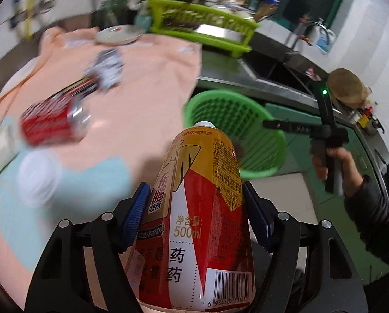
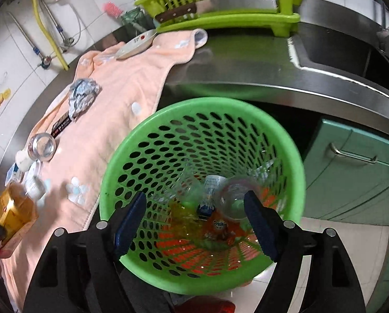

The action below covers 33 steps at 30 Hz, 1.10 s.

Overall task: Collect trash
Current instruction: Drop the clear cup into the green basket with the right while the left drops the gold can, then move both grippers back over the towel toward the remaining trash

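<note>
In the left wrist view my left gripper (image 1: 197, 193) is shut on a yellow and red 500 ml drink bottle (image 1: 204, 182), with the blue pads (image 1: 135, 214) pressed on both its sides. Beyond the bottle stands a green perforated basket (image 1: 270, 167). The right wrist view looks down into the basket (image 2: 246, 109) past my right gripper (image 2: 195, 200), which is open and holds nothing. A blurred clear plastic cup (image 2: 233, 200) lies inside the basket above an orange packet (image 2: 220, 228). A red can (image 1: 53, 122) and crumpled foil (image 2: 83, 96) lie on the peach towel (image 2: 131, 83).
The towel covers a steel counter (image 2: 233, 62) with a sink (image 2: 351, 57) to the right. A lime dish rack (image 2: 220, 20) holds a cleaver, and a plate (image 2: 137, 44) sits beside it. Green cabinet doors (image 2: 351, 169) stand behind the basket. A hand (image 1: 335, 161) holds the right gripper.
</note>
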{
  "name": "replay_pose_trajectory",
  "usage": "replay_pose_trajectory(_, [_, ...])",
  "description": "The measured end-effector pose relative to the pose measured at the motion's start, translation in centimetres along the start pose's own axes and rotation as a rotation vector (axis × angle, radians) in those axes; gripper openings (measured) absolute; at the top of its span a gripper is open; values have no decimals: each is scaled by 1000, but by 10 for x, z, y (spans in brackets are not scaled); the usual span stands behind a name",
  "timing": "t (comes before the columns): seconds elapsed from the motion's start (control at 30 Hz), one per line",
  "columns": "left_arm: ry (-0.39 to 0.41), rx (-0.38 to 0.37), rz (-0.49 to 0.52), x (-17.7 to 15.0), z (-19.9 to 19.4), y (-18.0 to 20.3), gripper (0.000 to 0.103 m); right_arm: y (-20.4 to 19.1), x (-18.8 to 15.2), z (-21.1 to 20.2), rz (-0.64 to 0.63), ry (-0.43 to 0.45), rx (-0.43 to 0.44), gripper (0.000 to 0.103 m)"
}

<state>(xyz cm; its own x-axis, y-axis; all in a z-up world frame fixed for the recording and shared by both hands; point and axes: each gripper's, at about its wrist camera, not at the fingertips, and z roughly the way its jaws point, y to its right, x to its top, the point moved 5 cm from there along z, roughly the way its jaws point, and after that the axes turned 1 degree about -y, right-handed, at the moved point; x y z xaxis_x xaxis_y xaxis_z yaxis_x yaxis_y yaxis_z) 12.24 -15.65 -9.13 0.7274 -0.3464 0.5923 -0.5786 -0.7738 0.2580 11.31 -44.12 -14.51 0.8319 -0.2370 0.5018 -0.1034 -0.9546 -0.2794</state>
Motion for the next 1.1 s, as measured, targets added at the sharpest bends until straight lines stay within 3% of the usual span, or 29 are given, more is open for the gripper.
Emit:
replay_pose_trajectory(0.27, [-23, -43, 44, 65, 84, 59, 70, 21, -4, -30, 27, 49, -3, 74])
replay_pose_trajectory(0.6, [-25, -35, -2, 96, 156, 80, 76, 40, -8, -42, 63, 69, -9, 75])
replay_pose_trajectory(0.7, [4, -62, -21, 95, 156, 80, 86, 40, -9, -39, 61, 60, -10, 75])
replay_pose_trajectory(0.87, [11, -34, -21, 85, 147, 71, 86, 35, -8, -36, 56, 55, -4, 75])
replay_pose_trajectory(1.1, [65, 47, -39, 68, 102, 38, 86, 6, 1, -34, 3, 60, 22, 75])
